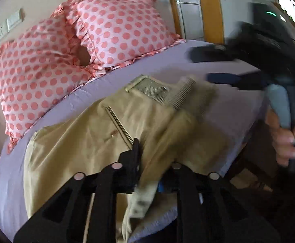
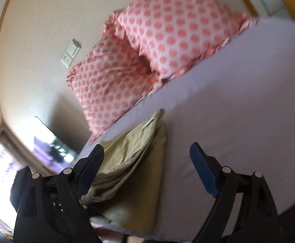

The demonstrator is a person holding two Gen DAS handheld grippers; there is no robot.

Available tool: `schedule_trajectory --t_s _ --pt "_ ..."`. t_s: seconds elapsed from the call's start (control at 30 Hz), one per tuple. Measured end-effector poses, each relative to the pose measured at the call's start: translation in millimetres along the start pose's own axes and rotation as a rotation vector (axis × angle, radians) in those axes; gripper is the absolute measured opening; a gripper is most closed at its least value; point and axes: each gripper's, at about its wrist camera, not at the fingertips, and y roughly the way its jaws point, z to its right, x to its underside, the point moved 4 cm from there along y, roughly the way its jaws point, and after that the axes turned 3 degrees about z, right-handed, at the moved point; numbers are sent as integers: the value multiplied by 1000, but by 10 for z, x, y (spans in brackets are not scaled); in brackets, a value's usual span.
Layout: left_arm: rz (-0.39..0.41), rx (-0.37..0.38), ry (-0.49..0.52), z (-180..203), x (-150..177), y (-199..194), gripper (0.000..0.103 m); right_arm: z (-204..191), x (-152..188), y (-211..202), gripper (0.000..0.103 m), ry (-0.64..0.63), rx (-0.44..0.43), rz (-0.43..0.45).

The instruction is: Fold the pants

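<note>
Khaki pants lie on a lilac bed sheet, waistband toward the pillows. My left gripper is shut on a fold of the pants fabric near the bed's front edge. My right gripper is open and empty, hovering above the bed beside the pants, which look partly folded in the right wrist view. It also shows blurred in the left wrist view, held by a hand at the right.
Two pink polka-dot pillows lean on the wall at the head of the bed; they also show in the right wrist view. Wall sockets sit left of them. A wooden door frame stands behind the bed.
</note>
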Motion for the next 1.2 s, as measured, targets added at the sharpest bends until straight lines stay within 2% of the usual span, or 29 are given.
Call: schedule_trajectory --t_s 0.03,0.1,0.13,0.17,0.2,0.27,0.3,0.33,0.4,0.47,0.6,0.63,0.7,0.73,0.77,0.83,0.87,0.9,0.97,1.0,1.1,1.2 --pt "10 49 -15 -5 15 -88 25 -4 3 76 87 10 -22 -31" --pt "38 167 -83 -69 43 -312 41 -34 45 256 77 5 -48 -110" --pt "66 222 -154 -207 64 -460 47 -48 59 309 72 -4 -49 -135" --pt "84 237 -221 -387 98 -568 54 -54 75 406 64 -20 -40 -172" --pt "94 224 -267 -471 111 -614 55 -55 86 472 62 -32 -30 -192" --pt "90 86 -395 -1033 256 -664 56 -44 107 567 54 -45 -11 -224" --pt "61 6 -460 -1317 367 -634 56 -38 114 623 53 -47 -10 -242" --pt "33 -40 -511 -1523 453 -588 56 -34 114 666 52 -49 -10 -252" --pt "-36 -105 -612 -1931 662 -450 56 -8 104 741 48 -64 14 -256" --pt "-97 -121 -664 -2124 775 -323 56 9 64 793 45 -69 33 -250" --pt "-163 -29 -676 -2184 838 -60 60 6 47 862 45 -61 7 -274" --pt "-169 25 -685 -2168 834 11 60 0 47 871 45 -62 -3 -283" --pt "-165 77 -695 -2213 778 174 70 20 28 865 44 -43 -30 -287" --pt "-152 119 -705 -2231 750 218 73 32 18 876 40 -30 -48 -287" --pt "-142 143 -718 -2271 742 237 74 48 12 888 29 -20 -63 -289" --pt "-118 214 -776 -2337 734 296 69 122 40 934 15 25 -119 -304" --pt "-109 250 -814 -2382 747 322 46 161 57 939 13 77 -172 -308" --pt "-106 273 -852 -2426 768 344 16 190 62 936 13 120 -210 -311" --pt "-87 353 -936 -2508 838 343 11 182 38 918 11 186 -287 -306" --pt "-85 356 -940 -2509 838 343 9 162 25 913 11 201 -309 -304" --pt "-83 298 -880 -2459 714 293 8 9 -88 954 10 195 -340 -299" --pt "-38 268 -818 -2494 376 228 7 -155 -310 1046 10 171 -345 -297"
